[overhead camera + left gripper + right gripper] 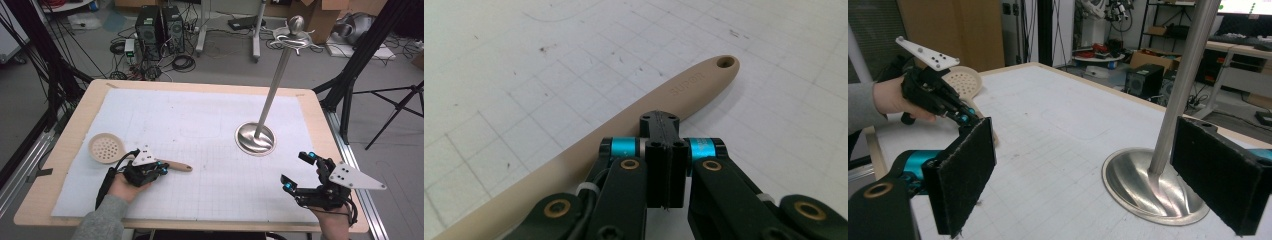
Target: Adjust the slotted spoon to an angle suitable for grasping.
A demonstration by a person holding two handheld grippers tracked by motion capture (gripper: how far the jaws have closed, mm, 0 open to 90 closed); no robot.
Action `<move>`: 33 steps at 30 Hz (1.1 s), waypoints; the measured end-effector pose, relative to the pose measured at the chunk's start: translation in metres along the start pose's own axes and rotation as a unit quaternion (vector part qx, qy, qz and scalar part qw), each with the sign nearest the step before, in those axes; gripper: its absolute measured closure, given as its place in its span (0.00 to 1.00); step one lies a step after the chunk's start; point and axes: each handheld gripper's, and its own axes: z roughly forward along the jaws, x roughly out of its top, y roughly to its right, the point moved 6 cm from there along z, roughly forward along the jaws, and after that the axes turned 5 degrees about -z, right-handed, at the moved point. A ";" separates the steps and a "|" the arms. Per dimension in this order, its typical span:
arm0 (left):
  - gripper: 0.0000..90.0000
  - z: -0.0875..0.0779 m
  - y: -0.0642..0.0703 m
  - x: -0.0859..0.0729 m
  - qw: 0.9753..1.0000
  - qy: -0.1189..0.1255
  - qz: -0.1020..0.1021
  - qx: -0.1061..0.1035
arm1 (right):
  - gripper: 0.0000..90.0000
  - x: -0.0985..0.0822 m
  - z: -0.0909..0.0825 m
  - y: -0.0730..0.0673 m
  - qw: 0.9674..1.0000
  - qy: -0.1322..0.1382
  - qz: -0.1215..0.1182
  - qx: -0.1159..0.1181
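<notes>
A beige slotted spoon (106, 148) lies on the white gridded mat (200, 125) at the front left, its handle (694, 85) pointing right. My left gripper (162, 169) sits over the middle of that handle. In the left gripper view its jaws (659, 122) are pressed together with nothing visible between them, the handle passing underneath. Whether the tips touch the handle I cannot tell. My right gripper (296, 171) is held wide open near the front right corner, with nothing between its pads (968, 175). Past them I see the left gripper (965, 117) and the spoon's bowl (964, 80).
A metal stand (255, 139) with a round dished base and a tall tilted pole rises right of centre, just beyond my right gripper; its base (1153, 185) lies close in the right gripper view. The wooden table (200, 85) ends near both hands. Cables and computers lie on the floor behind.
</notes>
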 end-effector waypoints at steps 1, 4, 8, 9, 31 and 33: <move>1.00 0.002 -0.001 0.001 1.000 0.004 -0.005 0.000 | 0.11 0.000 0.000 0.000 1.000 0.001 -0.001 -0.001; 1.00 0.006 -0.004 0.003 1.000 0.004 -0.009 0.002 | 0.11 0.000 0.001 0.000 1.000 0.000 0.000 0.000; 1.00 0.006 -0.003 0.004 1.000 -0.001 -0.004 0.012 | 0.11 0.000 0.000 0.000 1.000 0.002 -0.001 0.001; 1.00 0.005 -0.003 0.003 1.000 -0.001 -0.002 0.012 | 0.11 0.000 0.000 0.001 1.000 0.003 0.000 0.001; 1.00 -0.033 -0.058 0.002 0.995 0.028 -0.046 0.080 | 0.11 -0.002 0.001 -0.001 1.000 -0.002 -0.002 0.003; 1.00 -0.031 -0.062 0.002 0.994 0.027 -0.052 0.088 | 0.11 -0.001 0.001 -0.002 1.000 -0.003 0.000 0.003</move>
